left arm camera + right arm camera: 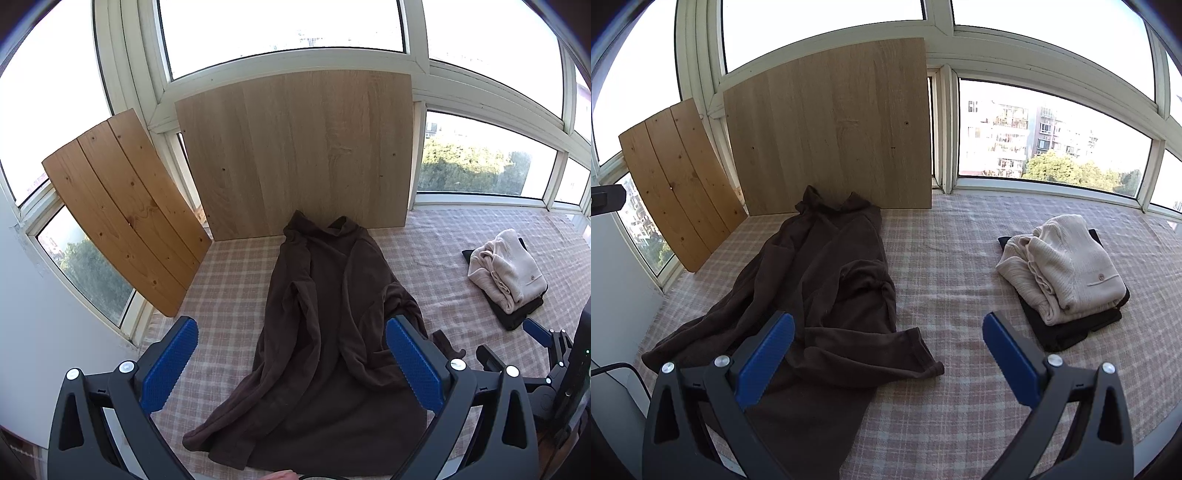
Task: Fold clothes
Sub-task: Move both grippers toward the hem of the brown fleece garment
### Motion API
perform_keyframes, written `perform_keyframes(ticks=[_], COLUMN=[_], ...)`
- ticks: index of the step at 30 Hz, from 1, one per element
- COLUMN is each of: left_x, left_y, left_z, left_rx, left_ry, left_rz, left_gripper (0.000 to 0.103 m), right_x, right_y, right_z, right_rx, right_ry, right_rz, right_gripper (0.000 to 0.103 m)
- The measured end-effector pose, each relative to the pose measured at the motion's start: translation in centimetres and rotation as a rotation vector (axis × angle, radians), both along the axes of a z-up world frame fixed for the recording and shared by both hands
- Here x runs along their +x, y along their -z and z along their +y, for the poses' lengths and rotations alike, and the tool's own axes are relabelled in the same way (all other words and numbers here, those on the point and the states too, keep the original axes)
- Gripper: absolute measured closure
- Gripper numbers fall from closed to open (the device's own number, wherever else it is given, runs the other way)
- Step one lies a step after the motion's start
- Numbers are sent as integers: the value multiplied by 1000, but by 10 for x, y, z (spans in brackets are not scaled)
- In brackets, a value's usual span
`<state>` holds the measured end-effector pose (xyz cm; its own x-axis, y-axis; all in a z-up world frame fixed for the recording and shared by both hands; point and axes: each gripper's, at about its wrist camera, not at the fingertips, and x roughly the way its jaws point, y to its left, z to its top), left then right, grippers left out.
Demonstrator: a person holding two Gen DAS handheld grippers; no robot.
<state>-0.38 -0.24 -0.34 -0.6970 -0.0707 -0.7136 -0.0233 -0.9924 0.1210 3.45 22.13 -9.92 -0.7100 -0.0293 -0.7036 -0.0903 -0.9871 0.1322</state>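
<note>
A dark brown garment (325, 332) (820, 291) lies spread lengthwise on the checked cloth, collar toward the wooden board, one sleeve (886, 354) stretched out to the right. My left gripper (291, 365) hovers open above its lower half, blue pads wide apart and nothing between them. My right gripper (888, 362) is open too, above the sleeve end and bare cloth; it also shows at the right edge of the left wrist view (517, 343). A folded cream sweater (506, 273) (1063, 266) rests on a folded black garment (1071, 328) at the right.
A large light wooden board (295, 155) (831, 129) leans against the window behind the garment. A slatted pine panel (125, 221) (676, 181) leans at the left. The checked cloth (953, 258) covers the whole surface, with windows on all far sides.
</note>
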Motion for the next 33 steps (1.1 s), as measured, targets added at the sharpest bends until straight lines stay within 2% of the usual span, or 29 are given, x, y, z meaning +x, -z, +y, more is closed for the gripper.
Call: perform_keyframes(ticks=[4, 8, 13, 18, 22, 25, 27, 28, 31, 33], left_x=[-4, -7, -9, -15, -24, -30, -33, -34, -40, -44], left_y=[9, 16, 22, 37, 73, 108, 131, 140, 169, 186], left_z=[-3, -2, 1, -6, -29, -54, -72, -83, -106, -115], left_rx=[25, 14, 8, 9, -12, -71, -88, -83, 2, 58], left_ry=[-4, 1, 10, -8, -48, -74, -74, -71, -72, -82], left_rz=[-19, -22, -41, -46, -55, -63, -109, -138, -226, -241], left_gripper=[0, 0, 0, 1, 1, 1, 1, 1, 1, 1], right_x=[-4, -10, -11, -16, -23, -25, -28, -29, -33, -35], right_y=[10, 23, 24, 27, 36, 47, 61, 70, 95, 107], right_z=[5, 6, -1, 6, 7, 6, 5, 4, 3, 2], right_rx=[-80, -127, 5, 28, -3, 60, 128, 158, 155, 116], right_ry=[-22, -43, -35, -11, -19, -1, 2, -1, -22, -33], right_rz=[1, -38, -50, -69, -62, -87, -130, -162, -230, -250], right_gripper=[0, 0, 0, 0, 0, 0, 0, 0, 0, 0])
